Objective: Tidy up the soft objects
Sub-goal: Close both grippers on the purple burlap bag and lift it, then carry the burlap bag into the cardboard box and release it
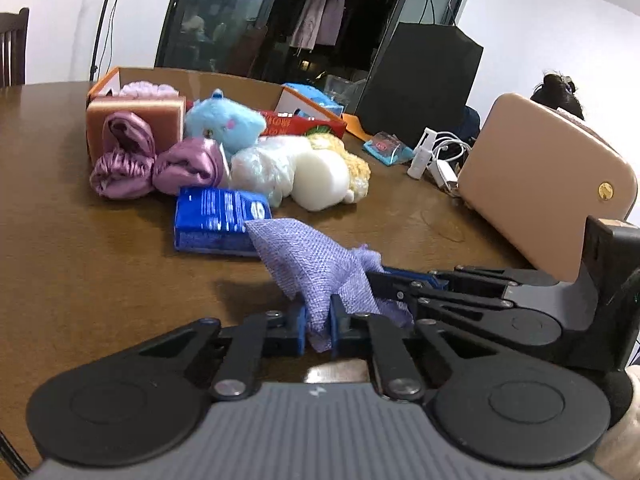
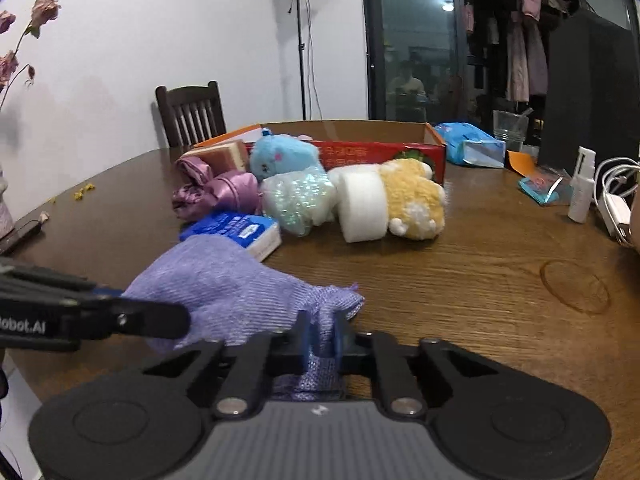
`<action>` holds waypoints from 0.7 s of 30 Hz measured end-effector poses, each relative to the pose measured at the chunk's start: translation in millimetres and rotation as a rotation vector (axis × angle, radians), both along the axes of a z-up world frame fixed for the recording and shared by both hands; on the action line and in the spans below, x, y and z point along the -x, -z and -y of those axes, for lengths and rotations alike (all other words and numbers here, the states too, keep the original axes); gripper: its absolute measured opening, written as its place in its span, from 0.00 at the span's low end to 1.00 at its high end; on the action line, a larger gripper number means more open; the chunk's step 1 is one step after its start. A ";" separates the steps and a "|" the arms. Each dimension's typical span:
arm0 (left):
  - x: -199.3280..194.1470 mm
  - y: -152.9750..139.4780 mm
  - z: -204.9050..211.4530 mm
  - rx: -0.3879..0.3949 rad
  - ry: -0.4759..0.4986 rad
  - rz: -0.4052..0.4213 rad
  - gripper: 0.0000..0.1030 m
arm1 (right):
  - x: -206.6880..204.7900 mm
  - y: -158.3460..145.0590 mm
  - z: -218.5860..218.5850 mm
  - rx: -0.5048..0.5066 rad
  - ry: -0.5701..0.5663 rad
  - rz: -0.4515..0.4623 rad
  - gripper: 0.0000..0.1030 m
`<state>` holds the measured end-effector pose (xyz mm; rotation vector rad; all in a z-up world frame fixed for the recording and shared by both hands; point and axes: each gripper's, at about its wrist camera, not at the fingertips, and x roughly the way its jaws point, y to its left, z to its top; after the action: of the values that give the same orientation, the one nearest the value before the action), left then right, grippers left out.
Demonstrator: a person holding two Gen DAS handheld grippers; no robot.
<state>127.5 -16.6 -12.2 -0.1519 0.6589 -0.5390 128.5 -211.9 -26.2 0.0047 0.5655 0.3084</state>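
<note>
A lilac knitted cloth (image 1: 308, 264) (image 2: 224, 284) hangs just above the brown table, pinched from two sides. My left gripper (image 1: 319, 328) is shut on one corner of it. My right gripper (image 2: 322, 340) is shut on another corner and shows in the left wrist view (image 1: 384, 280) coming in from the right. The left gripper (image 2: 176, 322) enters the right wrist view from the left. Behind the cloth lie a blue tissue pack (image 1: 218, 220) (image 2: 240, 228), purple satin bundles (image 1: 156, 160) (image 2: 216, 192), a blue plush (image 1: 224, 120) (image 2: 284, 156), a white foam roll (image 1: 320, 180) (image 2: 364, 204) and a yellow plush (image 2: 416, 200).
An open cardboard box (image 1: 224, 84) (image 2: 360, 130) stands behind the pile. A pink sponge block (image 1: 136, 112) leans by it. A beige laptop lid (image 1: 548, 176), a white spray bottle (image 2: 580, 188) and cables (image 1: 444, 156) sit on the right. A chair (image 2: 192, 114) stands behind the table.
</note>
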 end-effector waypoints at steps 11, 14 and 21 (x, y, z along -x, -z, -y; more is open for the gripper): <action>-115.8 -108.5 -9.2 0.108 0.015 0.123 0.11 | -74.7 -108.5 32.7 -0.131 -0.066 0.177 0.06; -184.6 -127.7 1.8 0.097 -0.007 0.106 0.11 | -145.8 -138.0 33.4 -0.101 -0.086 0.190 0.06; -353.8 -90.4 38.8 0.024 -0.094 -0.092 0.11 | -342.6 -131.9 12.5 0.052 -0.019 0.042 0.06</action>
<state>481.3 -55.5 78.3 -0.2298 0.7317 -0.4517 471.1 -224.3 105.8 -0.0572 0.5318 0.3119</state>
